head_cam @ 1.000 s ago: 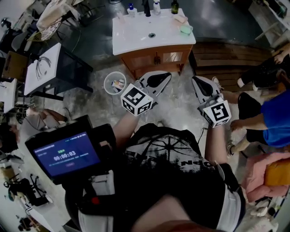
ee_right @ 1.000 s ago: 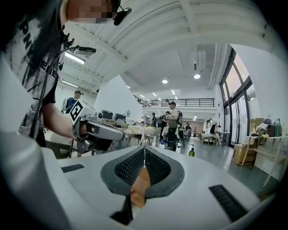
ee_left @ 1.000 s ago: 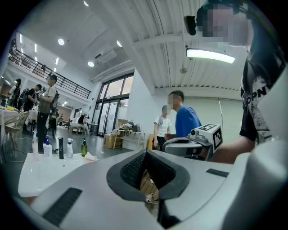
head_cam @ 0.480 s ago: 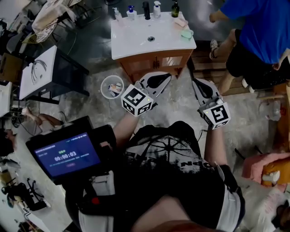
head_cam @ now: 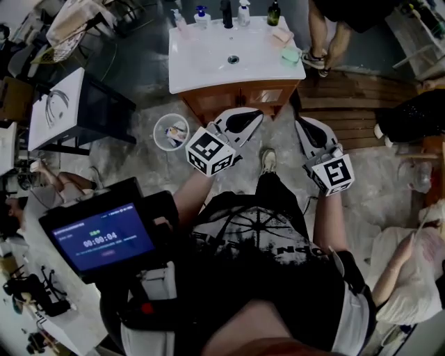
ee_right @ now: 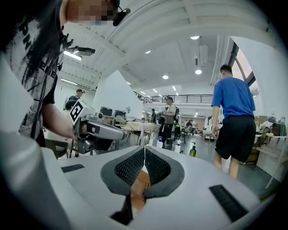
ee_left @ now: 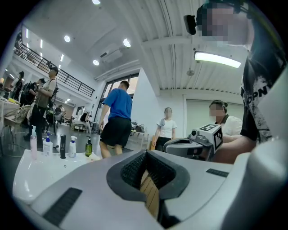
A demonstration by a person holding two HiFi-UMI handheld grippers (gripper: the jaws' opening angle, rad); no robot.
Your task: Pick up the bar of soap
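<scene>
In the head view, your left gripper [head_cam: 254,115] and right gripper [head_cam: 301,123] are held out in front of you above the floor. Both point toward the white-topped desk [head_cam: 201,66] with the sink, which stands at the far side of the scene. Neither gripper touches it. The bar of soap [head_cam: 281,35], a pale pink block, lies on the desk's far right corner. A green item [head_cam: 288,54] sits just beside it on the near side, and a row of bottles [head_cam: 224,12] lines the far edge. A white bin [head_cam: 172,130] stands on the floor left of the desk's wooden cabinet, near your left gripper.

In the left gripper view, your left gripper's pads are pressed together with nothing between them. The desk top and bottles lie to the left, and a person in a blue shirt [ee_left: 118,117] stands beyond them.

In the right gripper view, your right gripper's pads also meet, empty. Your left gripper shows at the left and the blue-shirted person at the right.
</scene>
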